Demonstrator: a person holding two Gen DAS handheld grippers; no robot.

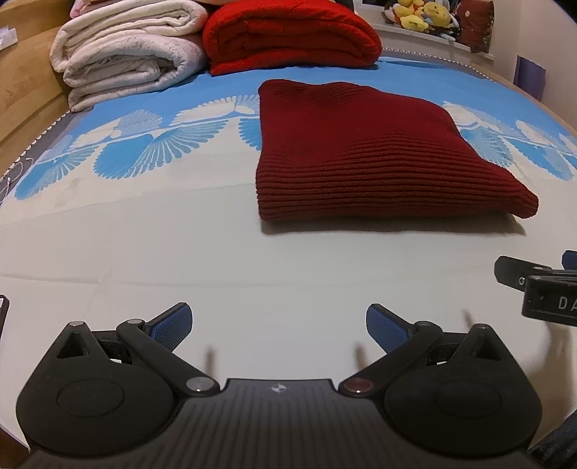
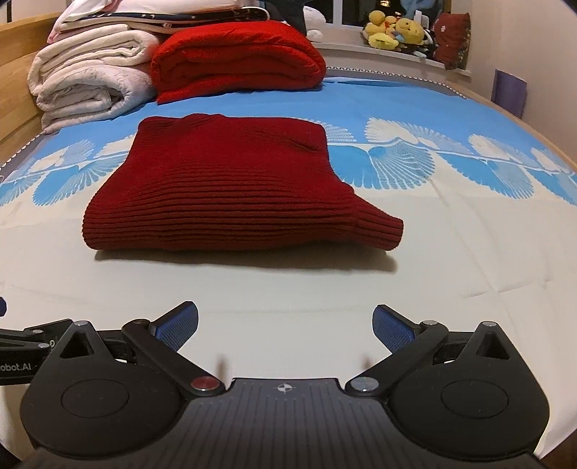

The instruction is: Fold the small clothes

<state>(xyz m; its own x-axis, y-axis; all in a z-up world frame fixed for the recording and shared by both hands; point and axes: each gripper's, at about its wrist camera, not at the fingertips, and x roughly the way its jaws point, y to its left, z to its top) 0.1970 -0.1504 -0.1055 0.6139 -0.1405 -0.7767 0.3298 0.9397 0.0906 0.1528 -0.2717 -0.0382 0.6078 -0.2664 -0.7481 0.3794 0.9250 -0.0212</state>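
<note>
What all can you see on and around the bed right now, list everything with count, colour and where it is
Ribbed knit sweater: one, dark red, folded flat on the bed sheet, ahead of both grippers.
Fleece blanket: one, bright red, folded, behind the sweater at the far end.
Plush blankets: a stack, count unclear, off-white, left of the red blanket by the wooden bed frame.
Bed sheet: one, cream with a blue fan-patterned band, covering the bed.
Stuffed toys: several, mostly yellow, on the ledge beyond the bed.
Left gripper: one, black with blue pads, open, empty, above the cream sheet.
Right gripper: one, same colours, open, empty, beside the left.
</note>
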